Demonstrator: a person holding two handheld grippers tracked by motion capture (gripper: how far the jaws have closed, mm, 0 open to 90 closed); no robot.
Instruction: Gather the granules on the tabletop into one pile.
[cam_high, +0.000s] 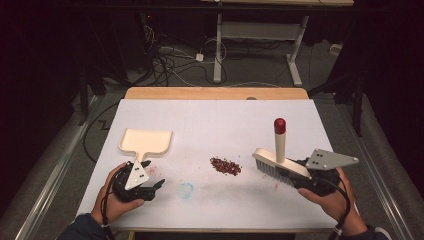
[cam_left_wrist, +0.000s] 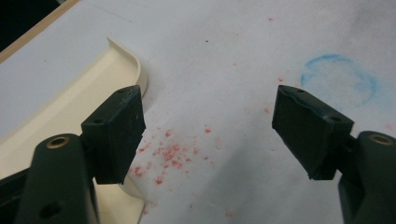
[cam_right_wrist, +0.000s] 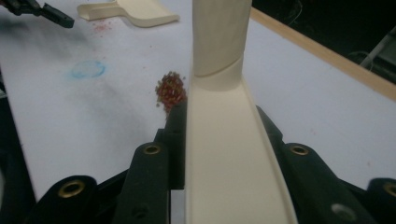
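A small heap of red-brown crumbs lies mid-table on the white sheet. My right gripper is shut on the back of a cream hand brush, whose handle with a red cap stands upright; the bristles sit just right of the heap. A cream dustpan lies at the left. My left gripper stands open beside the pan's handle, nothing between its jaws, above a scatter of red specks.
A faint blue ring is drawn on the sheet between the two hands. The table's wooden far edge shows beyond the sheet. Cables and a desk frame are on the floor behind.
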